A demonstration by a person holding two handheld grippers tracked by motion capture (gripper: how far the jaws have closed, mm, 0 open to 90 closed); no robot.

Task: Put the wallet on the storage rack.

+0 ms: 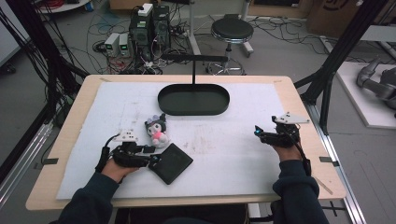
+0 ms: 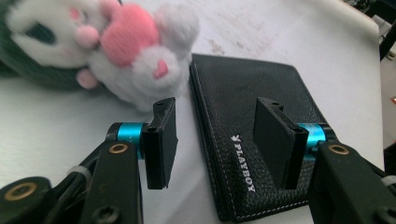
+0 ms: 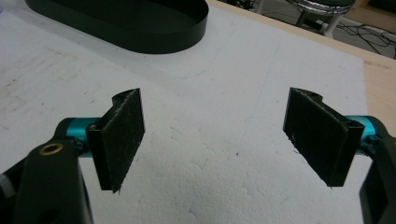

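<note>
Nearest the person, at about 7 o'clock on the counter (image 1: 299,100), the left tool (image 1: 154,158) lies low over the white foam sheet (image 1: 233,154), its tips at the near-left edge of the black wallet (image 1: 171,163). In the left gripper view the wallet (image 2: 243,116) lies flat with its stitched edge and white printed lettering showing. The tool (image 2: 217,140) is spread about halfway: one pad stands over the wallet's leather face and the other over the bare sheet just beside the wallet's long edge, so that edge sits in the gap. Neither pad presses on it; whether the pad over the leather touches it cannot be told.

At about 4 o'clock the right tool (image 1: 258,132) is held near the counter's right side, well apart from the wallet. In the right gripper view its pads (image 3: 119,140) stand wide apart with only the scuffed white sheet (image 3: 215,154) between them, so the right tool (image 3: 212,140) is spread and pinches nothing.

Just beyond the wallet, toward the centre of the counter, lies a small plush toy (image 1: 157,131) with a dark head and a pink and white body; in the left gripper view the toy (image 2: 121,46) lies at 11 o'clock from the wallet, just beside its far corner.

Farthest off, at 12 o'clock, a black oval tray (image 1: 194,99) sits on the sheet with a thin black post rising behind it.
</note>
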